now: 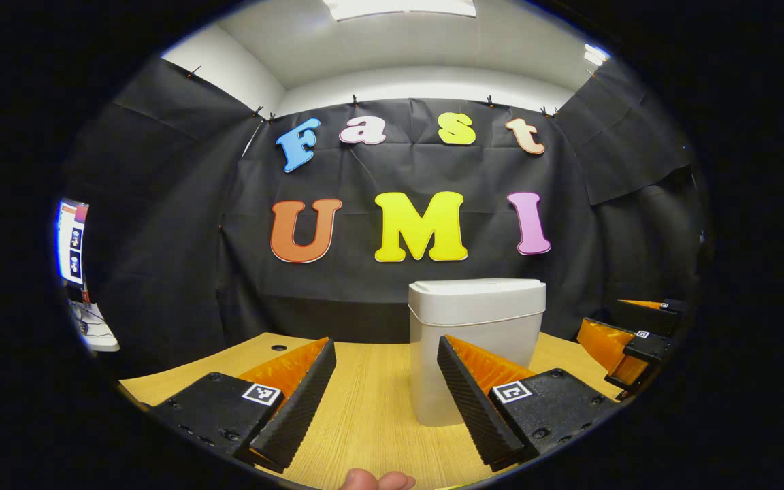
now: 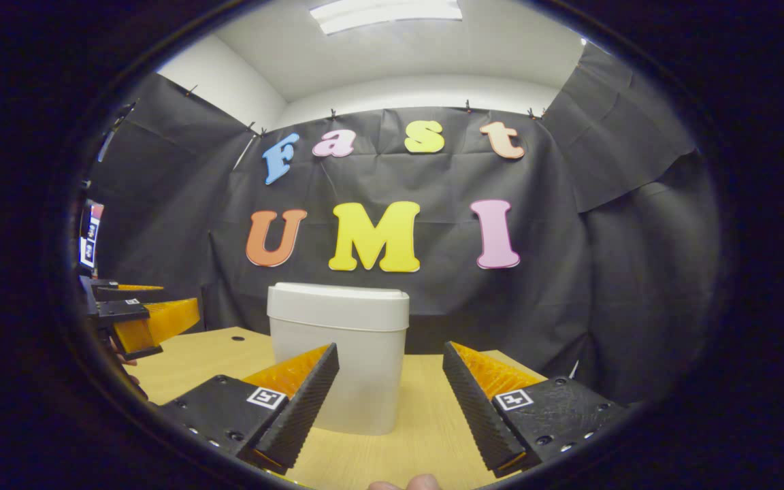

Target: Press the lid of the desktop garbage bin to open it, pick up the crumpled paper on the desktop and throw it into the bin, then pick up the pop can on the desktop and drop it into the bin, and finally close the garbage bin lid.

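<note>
A white desktop bin (image 1: 477,347) with its lid (image 1: 478,294) down stands on the wooden table (image 1: 365,408), a little right of centre in the left gripper view. My left gripper (image 1: 385,354) is open, in front of the bin, with nothing between its fingers. In the right gripper view the same bin (image 2: 337,357) stands just left of centre, lid (image 2: 338,305) down. My right gripper (image 2: 390,357) is open and empty, close before the bin. Each gripper also appears at the edge of the other's view: the right gripper (image 1: 630,347) and the left gripper (image 2: 140,320).
Black cloth walls the booth behind the table. A monitor (image 1: 71,239) and a small white shelf (image 1: 96,327) sit off the table's left. A round cable hole (image 1: 279,348) marks the table's far left. A fingertip (image 1: 377,480) shows at the bottom edge.
</note>
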Demonstrator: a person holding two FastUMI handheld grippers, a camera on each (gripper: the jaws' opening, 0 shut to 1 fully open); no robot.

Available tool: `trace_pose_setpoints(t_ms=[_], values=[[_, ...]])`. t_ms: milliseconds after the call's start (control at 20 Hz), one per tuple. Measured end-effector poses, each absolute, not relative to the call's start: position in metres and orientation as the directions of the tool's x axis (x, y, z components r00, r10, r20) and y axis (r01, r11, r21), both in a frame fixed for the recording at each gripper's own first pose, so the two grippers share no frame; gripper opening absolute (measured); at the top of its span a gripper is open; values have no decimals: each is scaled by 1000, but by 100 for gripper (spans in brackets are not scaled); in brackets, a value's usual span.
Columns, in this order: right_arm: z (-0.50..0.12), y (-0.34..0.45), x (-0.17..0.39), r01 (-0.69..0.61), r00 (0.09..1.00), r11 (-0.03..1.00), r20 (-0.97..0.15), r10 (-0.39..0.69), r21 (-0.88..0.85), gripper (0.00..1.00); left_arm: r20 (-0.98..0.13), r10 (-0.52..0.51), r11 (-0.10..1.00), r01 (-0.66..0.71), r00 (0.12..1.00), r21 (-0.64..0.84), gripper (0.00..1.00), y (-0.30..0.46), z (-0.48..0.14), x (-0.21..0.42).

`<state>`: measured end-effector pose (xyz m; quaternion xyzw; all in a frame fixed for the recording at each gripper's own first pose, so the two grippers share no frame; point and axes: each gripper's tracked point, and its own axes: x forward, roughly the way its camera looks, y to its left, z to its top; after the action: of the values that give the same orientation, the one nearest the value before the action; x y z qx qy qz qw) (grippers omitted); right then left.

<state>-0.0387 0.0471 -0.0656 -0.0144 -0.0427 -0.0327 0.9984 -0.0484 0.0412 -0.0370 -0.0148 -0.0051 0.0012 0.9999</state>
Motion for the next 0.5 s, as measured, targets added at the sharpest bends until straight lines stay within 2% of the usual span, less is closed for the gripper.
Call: trace_pose_setpoints(t_ms=[500], values=[[-70, 43, -36, 79, 994, 997, 77, -79, 8, 95, -4, 12, 999, -12, 1000, -30, 97, 46, -42, -45]])
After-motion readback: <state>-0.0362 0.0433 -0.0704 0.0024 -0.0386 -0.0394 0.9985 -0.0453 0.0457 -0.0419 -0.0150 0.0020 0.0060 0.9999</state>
